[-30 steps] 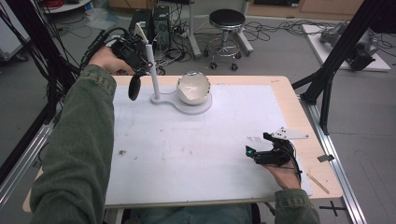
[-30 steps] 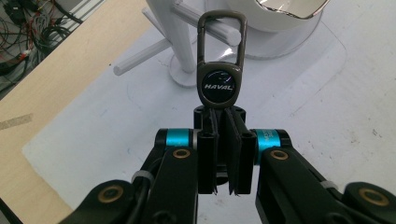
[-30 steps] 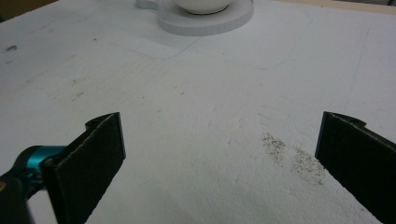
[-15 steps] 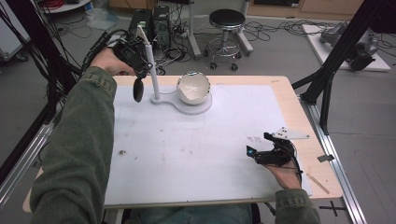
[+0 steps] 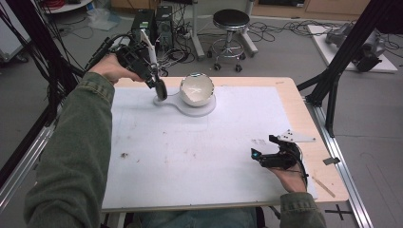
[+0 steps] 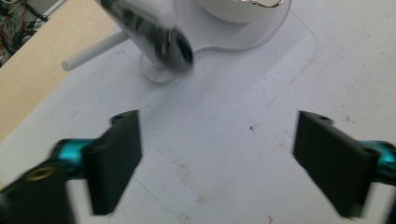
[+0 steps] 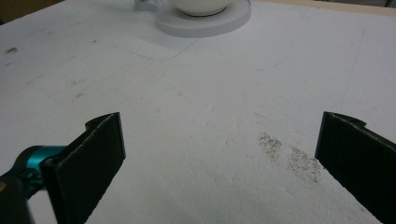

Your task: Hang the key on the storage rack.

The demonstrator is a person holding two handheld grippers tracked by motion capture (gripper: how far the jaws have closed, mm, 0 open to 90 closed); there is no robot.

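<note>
— Where do we find the black-headed tool [image 6: 163, 44]?
— Leaning by the white stand [image 5: 187, 107] with its bowl [image 5: 196, 88], far-left on the table [image 5: 294, 109]; our left gripper [image 6: 217, 156] has just spread, nothing between; the right gripper [image 7: 219, 158] gapes, idle.

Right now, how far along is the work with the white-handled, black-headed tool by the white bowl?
Done: the white-handled, black-headed tool leans head down on the round holder beside the white bowl. In hand: the left gripper has just been opening its jaws, nothing between them. Left: probably withdrawing it.
</note>
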